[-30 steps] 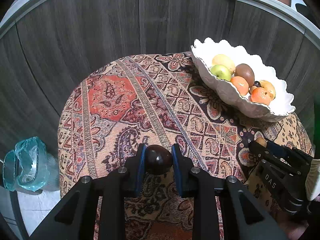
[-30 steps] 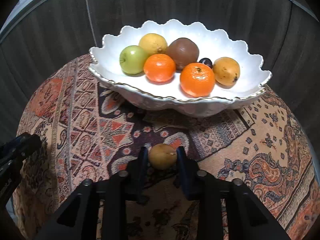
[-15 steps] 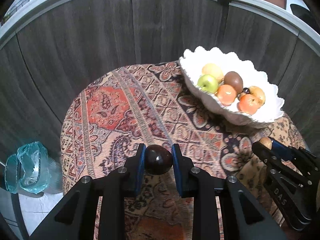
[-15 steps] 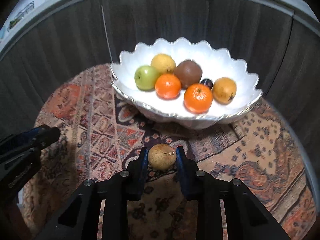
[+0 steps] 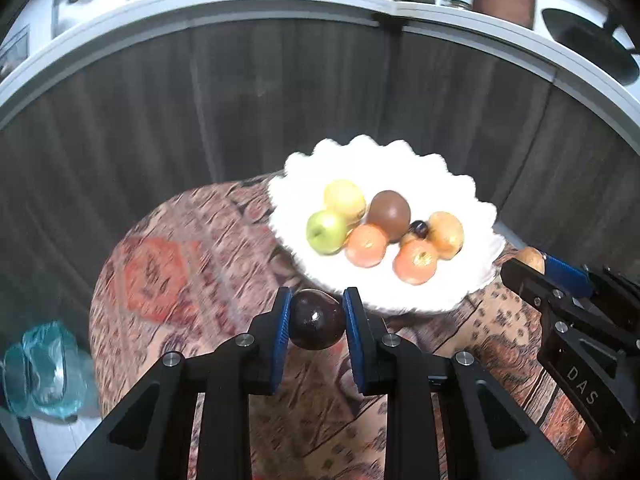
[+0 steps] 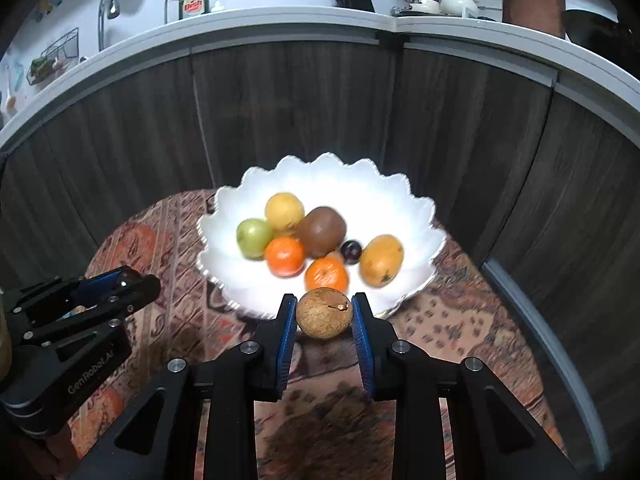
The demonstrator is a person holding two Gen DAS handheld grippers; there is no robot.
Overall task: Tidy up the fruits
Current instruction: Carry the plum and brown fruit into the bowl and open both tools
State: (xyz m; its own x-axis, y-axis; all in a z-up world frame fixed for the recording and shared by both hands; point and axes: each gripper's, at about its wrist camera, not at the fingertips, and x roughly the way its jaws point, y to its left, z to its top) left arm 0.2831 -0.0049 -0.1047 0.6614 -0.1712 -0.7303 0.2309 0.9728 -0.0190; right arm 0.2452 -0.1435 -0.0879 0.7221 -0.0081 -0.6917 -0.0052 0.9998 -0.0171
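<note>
While the left gripper (image 5: pixel 316 325) clamps a dark purple fruit (image 5: pixel 317 319) between its blue pads, the white scalloped bowl (image 5: pixel 460 200) of fruit sits just ahead and to its right. Beyond that, the right gripper (image 6: pixel 324 318) pinches a brown round fruit (image 6: pixel 324 312), bowl directly ahead of it.

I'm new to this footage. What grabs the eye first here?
The white scalloped bowl of fruit at the far side of the patterned tablecloth. Nearer, the left gripper clamps a dark fruit, and the right gripper a brown fruit.
</note>
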